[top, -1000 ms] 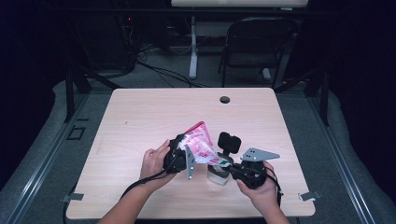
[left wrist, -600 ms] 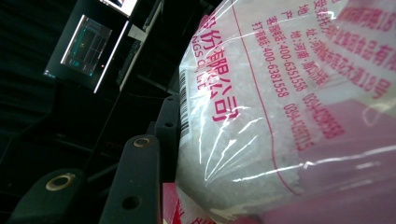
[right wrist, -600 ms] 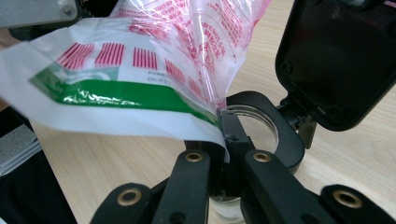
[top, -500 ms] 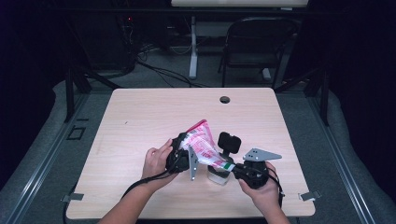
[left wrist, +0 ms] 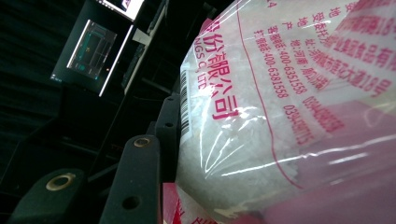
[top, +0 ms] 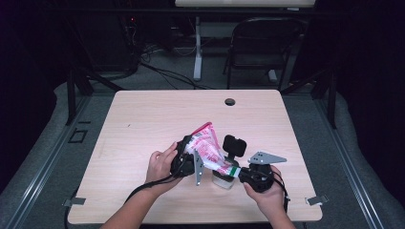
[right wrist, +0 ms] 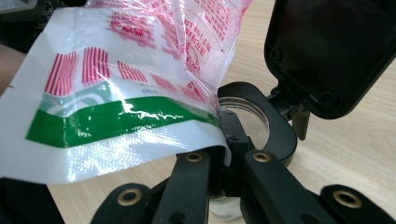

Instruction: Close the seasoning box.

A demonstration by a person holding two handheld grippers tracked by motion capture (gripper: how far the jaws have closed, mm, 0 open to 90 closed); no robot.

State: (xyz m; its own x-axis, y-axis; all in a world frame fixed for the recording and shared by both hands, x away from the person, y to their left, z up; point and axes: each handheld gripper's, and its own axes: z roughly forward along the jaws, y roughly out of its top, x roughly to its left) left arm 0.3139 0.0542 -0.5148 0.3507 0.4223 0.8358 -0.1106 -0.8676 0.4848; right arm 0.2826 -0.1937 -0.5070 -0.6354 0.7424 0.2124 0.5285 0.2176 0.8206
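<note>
A pink-and-white plastic bag (top: 206,145) of white granules hangs tilted over the table between both grippers. My left gripper (top: 187,160) is shut on its body; in the left gripper view one black finger (left wrist: 137,182) presses against the bag (left wrist: 280,116). My right gripper (top: 237,172) is shut on the lower, green-striped end of the bag (right wrist: 130,93), with the jaws (right wrist: 224,158) closed on its edge. Just beneath that end stands a clear jar (top: 223,180) with a black collar (right wrist: 275,130) and its black flip lid (right wrist: 336,51) raised.
The wooden table (top: 143,124) has a round cable hole (top: 229,101) near its far edge. A dark folding chair (top: 260,43) and cables stand on the floor beyond. Both hands sit near the table's front edge.
</note>
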